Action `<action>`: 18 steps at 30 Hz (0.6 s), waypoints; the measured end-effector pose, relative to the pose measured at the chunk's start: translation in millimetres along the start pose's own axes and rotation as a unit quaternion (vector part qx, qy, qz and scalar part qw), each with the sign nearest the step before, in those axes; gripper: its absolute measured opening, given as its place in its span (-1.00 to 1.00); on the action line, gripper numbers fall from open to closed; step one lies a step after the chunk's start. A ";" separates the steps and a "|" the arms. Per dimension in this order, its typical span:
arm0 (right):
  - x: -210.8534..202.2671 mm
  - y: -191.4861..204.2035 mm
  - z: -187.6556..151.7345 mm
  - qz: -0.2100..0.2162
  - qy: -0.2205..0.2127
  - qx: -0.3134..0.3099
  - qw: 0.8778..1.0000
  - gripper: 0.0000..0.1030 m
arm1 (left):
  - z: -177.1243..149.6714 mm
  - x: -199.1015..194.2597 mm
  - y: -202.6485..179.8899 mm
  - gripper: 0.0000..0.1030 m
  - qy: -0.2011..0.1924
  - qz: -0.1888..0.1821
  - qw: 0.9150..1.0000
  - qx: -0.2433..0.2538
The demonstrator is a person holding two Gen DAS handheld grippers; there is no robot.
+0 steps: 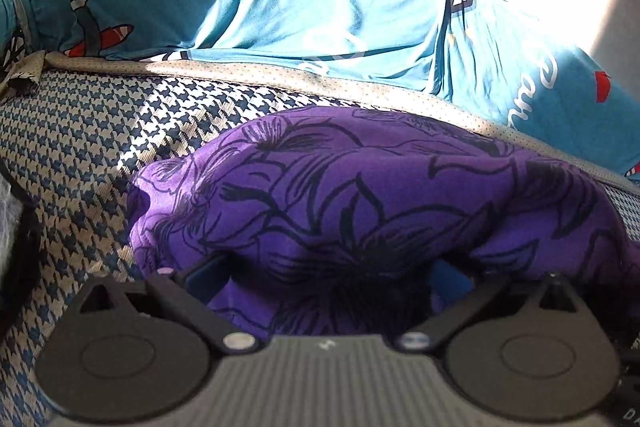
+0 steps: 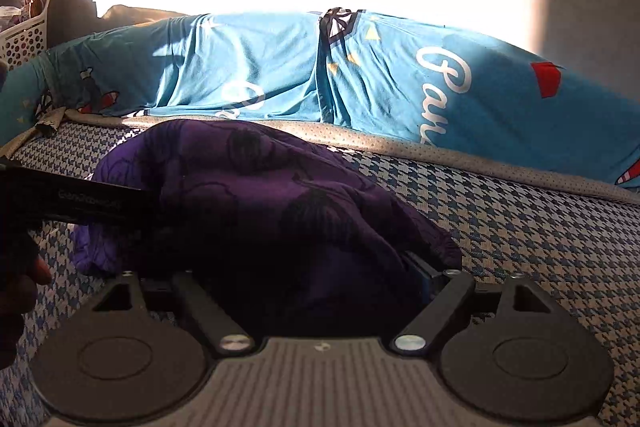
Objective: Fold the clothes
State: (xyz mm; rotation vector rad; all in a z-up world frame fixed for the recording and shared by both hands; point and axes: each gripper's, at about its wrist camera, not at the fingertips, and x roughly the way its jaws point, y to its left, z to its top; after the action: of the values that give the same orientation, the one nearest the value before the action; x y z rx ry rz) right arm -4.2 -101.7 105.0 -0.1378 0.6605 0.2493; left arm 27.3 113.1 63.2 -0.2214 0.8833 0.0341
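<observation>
Two grippers, left (image 1: pixel 320 279) and right (image 2: pixel 296 279), jaws spread wide around bunched purple cloth (image 1: pixel 360 195), grip unclear; folding barely begun.

Purple garment (image 2: pixel 280 195) (bunched) on mattress (image 2: pixel 540 227).

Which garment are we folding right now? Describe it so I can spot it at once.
Start at the houndstooth mattress, with a turquoise printed sheet bunched along its far edge. On the near side lies the purple garment, crumpled in a heap. It is the only purple cloth, printed with black outlined flowers.
</observation>
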 end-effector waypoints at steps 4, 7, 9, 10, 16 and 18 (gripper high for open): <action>-24.8 -4.8 -0.7 0.034 -0.015 -0.001 0.999 0.59 | -2.5 -5.3 -2.6 1.00 -0.005 0.004 1.000 0.011; -37.5 -7.5 0.9 0.048 -0.031 0.005 0.998 0.60 | -1.2 -4.7 -0.2 1.00 -0.004 0.001 1.000 0.008; -45.2 -8.3 3.0 0.046 -0.045 0.008 0.998 0.60 | 0.6 -5.1 3.2 1.00 -0.001 -0.003 1.000 -0.003; -47.9 -8.8 4.1 0.044 -0.050 0.010 0.998 0.60 | 1.4 -6.0 4.6 1.00 0.000 -0.004 1.000 -0.008; -58.4 -8.9 10.8 0.056 -0.071 0.026 0.996 0.61 | 2.7 -14.9 8.5 1.00 -0.005 0.005 1.000 -0.006; -62.8 -7.2 13.0 0.060 -0.085 0.026 0.994 0.61 | 4.1 -19.6 13.6 1.00 -0.009 -0.004 1.000 -0.017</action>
State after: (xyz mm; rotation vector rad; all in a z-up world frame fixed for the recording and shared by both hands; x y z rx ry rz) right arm -42.4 -117.5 154.6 -0.0268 0.5057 0.3554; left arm 16.3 128.4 78.4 -0.2559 0.8651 0.0424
